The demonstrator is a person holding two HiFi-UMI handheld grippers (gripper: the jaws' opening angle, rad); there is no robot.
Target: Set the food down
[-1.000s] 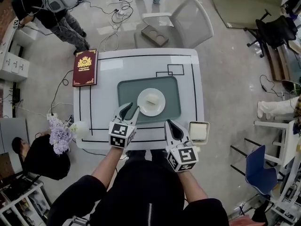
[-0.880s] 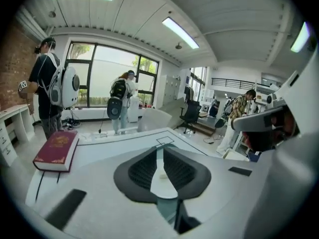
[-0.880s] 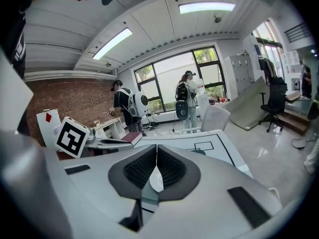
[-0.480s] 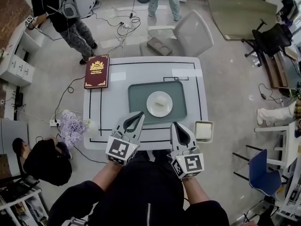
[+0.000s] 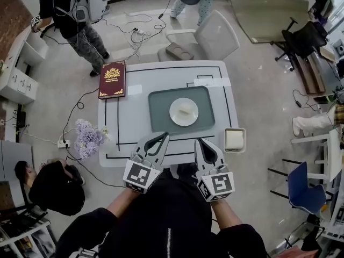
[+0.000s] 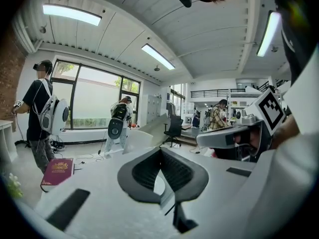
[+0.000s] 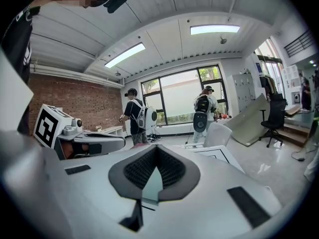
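The left gripper (image 5: 163, 136) and the right gripper (image 5: 199, 141) are both closed and empty, over the table's (image 5: 123, 120) near edge. The food (image 5: 186, 109) sits on a plate (image 5: 174, 116) on the tray (image 5: 158, 106).

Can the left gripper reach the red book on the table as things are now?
Probably yes. The book lies at the far left corner of the table, with only bare tabletop between it and the left gripper. The flowers stand aside. Its jaws are shut and must open first.
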